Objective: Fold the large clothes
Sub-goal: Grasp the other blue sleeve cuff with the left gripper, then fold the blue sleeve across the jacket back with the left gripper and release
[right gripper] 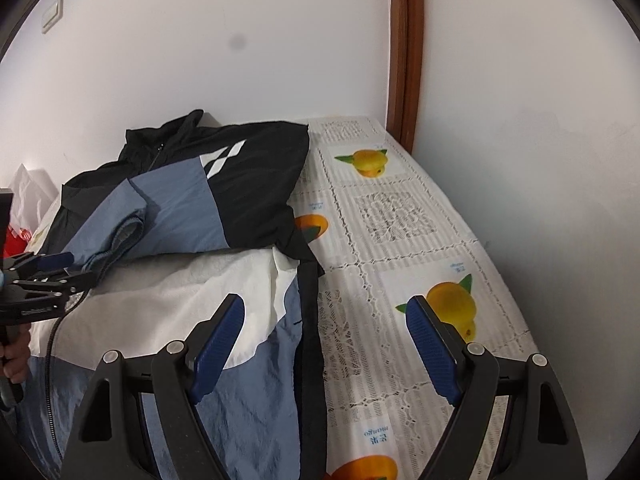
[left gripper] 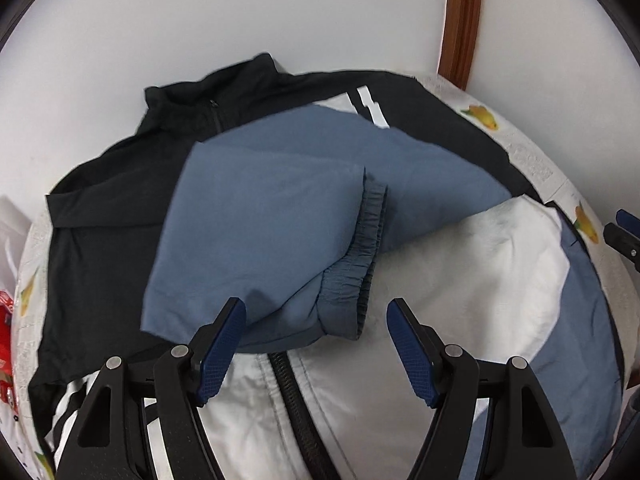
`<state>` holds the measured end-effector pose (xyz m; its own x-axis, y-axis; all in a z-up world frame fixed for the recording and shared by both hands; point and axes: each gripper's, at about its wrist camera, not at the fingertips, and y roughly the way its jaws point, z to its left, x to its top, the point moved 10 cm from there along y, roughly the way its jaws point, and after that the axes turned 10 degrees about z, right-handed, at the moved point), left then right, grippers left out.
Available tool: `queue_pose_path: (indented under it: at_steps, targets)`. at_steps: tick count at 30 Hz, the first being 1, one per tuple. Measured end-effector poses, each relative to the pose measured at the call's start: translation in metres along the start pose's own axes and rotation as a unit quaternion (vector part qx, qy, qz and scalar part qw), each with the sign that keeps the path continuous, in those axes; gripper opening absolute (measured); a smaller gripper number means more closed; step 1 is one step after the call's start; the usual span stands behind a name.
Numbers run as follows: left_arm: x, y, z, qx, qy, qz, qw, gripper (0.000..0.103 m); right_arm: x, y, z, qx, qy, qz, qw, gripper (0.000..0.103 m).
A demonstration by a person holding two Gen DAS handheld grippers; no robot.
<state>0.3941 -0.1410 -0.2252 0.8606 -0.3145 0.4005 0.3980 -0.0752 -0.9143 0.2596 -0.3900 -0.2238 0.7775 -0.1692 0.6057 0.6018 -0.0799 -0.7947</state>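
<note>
Left wrist view: left hand-held gripper (left gripper: 316,320) wide, nothing between its blue pads, poised just above the elastic cuff (left gripper: 360,248) of a slate-blue sleeve (left gripper: 260,232) laid across the chest of the black, blue and white windbreaker jacket (left gripper: 460,264). Jacket spread front-up on the worktop under a lace-patterned tablecloth printed with yellow fruit (left gripper: 528,160), collar toward the white wall, black zip running down toward the camera.

Right wrist view: right hand-held gripper (right gripper: 324,324) likewise wide and empty, poised above the jacket's right edge where the black side seam (right gripper: 308,320) meets the cloth. Left one visible at the far left, beside the folded sleeve.

Probable step: sleeves in, body fold not yet made. Next move likely calls for pinching the lower jacket at both sides and carrying it toward the collar.
</note>
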Motion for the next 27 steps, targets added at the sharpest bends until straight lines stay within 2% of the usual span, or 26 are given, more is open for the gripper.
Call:
queue_pose_path:
  at_steps: [3, 6, 9, 10, 12, 13, 14, 18, 24, 27]
  targets:
    - [0.001, 0.010, -0.003, 0.010, 0.005, 0.005, 0.9999, 0.070, -0.003, 0.008, 0.001, -0.002, -0.003, 0.007, 1.000, 0.082]
    - [0.003, 0.016, -0.002, 0.013, 0.002, 0.006, 0.9999, 0.062, -0.004, 0.012, 0.002, -0.007, -0.007, 0.011, 1.000, 0.082]
    - [0.004, 0.020, -0.001, 0.013, -0.005, 0.008, 0.9999, 0.041, -0.005, 0.012, 0.005, -0.005, -0.007, 0.012, 1.000, 0.082]
    - [0.004, 0.019, 0.000, 0.007, -0.008, 0.005, 0.9999, 0.030, -0.005, 0.012, 0.006, -0.005, -0.008, 0.012, 1.000, 0.082]
    - [0.007, 0.011, 0.004, -0.008, -0.016, -0.002, 0.9998, 0.027, -0.005, 0.011, 0.011, -0.005, -0.009, 0.012, 1.000, 0.082]
    - [0.008, 0.006, 0.006, -0.014, -0.021, -0.007, 0.9997, 0.020, -0.005, 0.010, 0.015, -0.005, -0.012, 0.013, 1.000, 0.082]
    - [0.009, -0.002, 0.012, -0.017, -0.029, -0.015, 0.9993, 0.008, -0.004, 0.008, 0.019, -0.004, -0.015, 0.012, 1.000, 0.082]
    - [0.012, -0.035, 0.044, -0.015, -0.053, -0.047, 0.9974, 0.007, 0.004, -0.001, 0.042, 0.001, -0.032, 0.002, 0.999, 0.082]
    - [0.004, -0.082, 0.135, 0.015, -0.124, -0.096, 0.9876, 0.007, 0.026, -0.013, 0.088, 0.011, -0.063, -0.019, 0.998, 0.081]
    - [-0.003, -0.085, 0.178, 0.025, -0.162, -0.099, 0.9816, 0.007, 0.035, -0.012, 0.106, 0.016, -0.074, -0.027, 0.997, 0.081]
